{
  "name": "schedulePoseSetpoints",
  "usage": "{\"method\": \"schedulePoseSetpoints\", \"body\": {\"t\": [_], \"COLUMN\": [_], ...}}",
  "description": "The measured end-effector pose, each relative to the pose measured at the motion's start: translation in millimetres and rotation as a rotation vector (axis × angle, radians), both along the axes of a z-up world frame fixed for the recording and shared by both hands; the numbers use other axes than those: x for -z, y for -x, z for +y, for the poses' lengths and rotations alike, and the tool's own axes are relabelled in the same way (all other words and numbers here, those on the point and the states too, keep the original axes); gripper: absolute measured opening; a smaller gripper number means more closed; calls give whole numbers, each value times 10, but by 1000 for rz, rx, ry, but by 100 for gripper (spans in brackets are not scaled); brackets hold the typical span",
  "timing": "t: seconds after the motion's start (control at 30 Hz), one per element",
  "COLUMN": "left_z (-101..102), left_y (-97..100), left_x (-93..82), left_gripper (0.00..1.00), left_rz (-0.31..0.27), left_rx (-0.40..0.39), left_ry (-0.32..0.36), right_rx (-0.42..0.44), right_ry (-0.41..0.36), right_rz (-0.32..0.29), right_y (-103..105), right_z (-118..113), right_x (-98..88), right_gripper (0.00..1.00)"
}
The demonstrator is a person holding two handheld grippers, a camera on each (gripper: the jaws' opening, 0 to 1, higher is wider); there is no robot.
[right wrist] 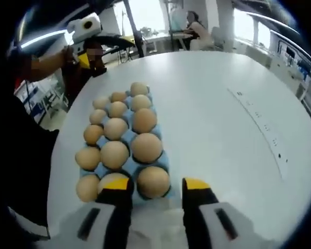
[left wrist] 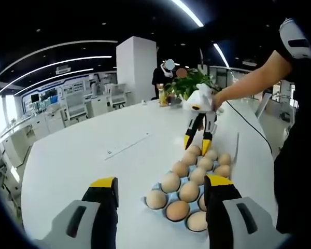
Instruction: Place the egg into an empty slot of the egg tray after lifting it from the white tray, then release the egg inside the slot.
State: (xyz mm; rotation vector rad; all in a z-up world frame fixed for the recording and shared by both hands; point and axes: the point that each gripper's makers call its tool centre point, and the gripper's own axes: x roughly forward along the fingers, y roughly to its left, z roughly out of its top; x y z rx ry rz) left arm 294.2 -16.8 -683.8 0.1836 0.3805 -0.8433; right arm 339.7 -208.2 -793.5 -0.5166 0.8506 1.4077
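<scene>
Left gripper (left wrist: 160, 189) is spread wide above the near table (left wrist: 72, 161), holding nothing. Egg tray (right wrist: 129, 167), blue and filled with brown eggs (right wrist: 146, 147), lies just beyond it. Right gripper (right wrist: 156, 188) is also spread, its yellow tips at the tray's end, straddling one egg (right wrist: 153, 181) seated in a slot. A plant (left wrist: 189, 83) stands far off.

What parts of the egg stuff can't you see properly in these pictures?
- Left gripper view: the near corner of the egg tray is hidden behind the left gripper.
- Right gripper view: the right gripper covers the tray's nearest edge, so any empty slot there is hidden.
- The white tray cannot be made out.
</scene>
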Motion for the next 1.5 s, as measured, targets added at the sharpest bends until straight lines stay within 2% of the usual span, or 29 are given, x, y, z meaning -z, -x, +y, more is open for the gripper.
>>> {"method": "schedulePoseSetpoints", "body": {"t": [0.07,0.13,0.17,0.2,0.3,0.47,0.53,0.6,0.63,0.67,0.73,0.8,1.03,1.1,1.5], "left_z": [-1,-6,-9,-11,-6,-1,-5,-10,-14,-14,-17,-18,-48,-68,-183], "left_y": [-2,-1,-2,-3,-4,1,3,8,13,13,15,17,32,50,188], "left_x": [0,-1,-6,-10,-21,-17,-20,-17,-12,-9,-9,-7,-18,-28,-25], "left_gripper": [68,68,68,68,68,68,68,68,68,68,68,68,69,69,69], "left_rz": [0,1,-1,-2,-4,-3,-3,-2,-1,-1,1,1,0,4,8], "left_rx": [1,3,3,3,0,-1,-1,1,3,3,2,3,13,18,38], "left_ry": [-2,-3,-3,-2,-2,-4,0,0,-2,-2,2,0,8,19,21], "right_rx": [26,79,91,81,91,142,160,192,210,209,188,176,165,146,156], "right_ry": [-32,-92,-71,-58,-82,-139,-188,-256,-328,-376,-402,-423,-437,-436,-463], "right_rz": [5,45,53,37,26,50,49,78,89,76,5,-27,21,-9,-49], "right_y": [-23,-23,-23,-22,-11,-5,-20,-14,-26,-37,-67,-61,68,85,229], "right_z": [7,56,21,-2,15,59,85,142,180,204,202,206,213,217,103], "right_x": [-24,-73,-34,-8,-46,-101,-162,-234,-315,-375,-439,-482,-502,-515,-630], "right_gripper": [46,64,72,73,67,77,80,91,94,95,100,100,100,100,100]}}
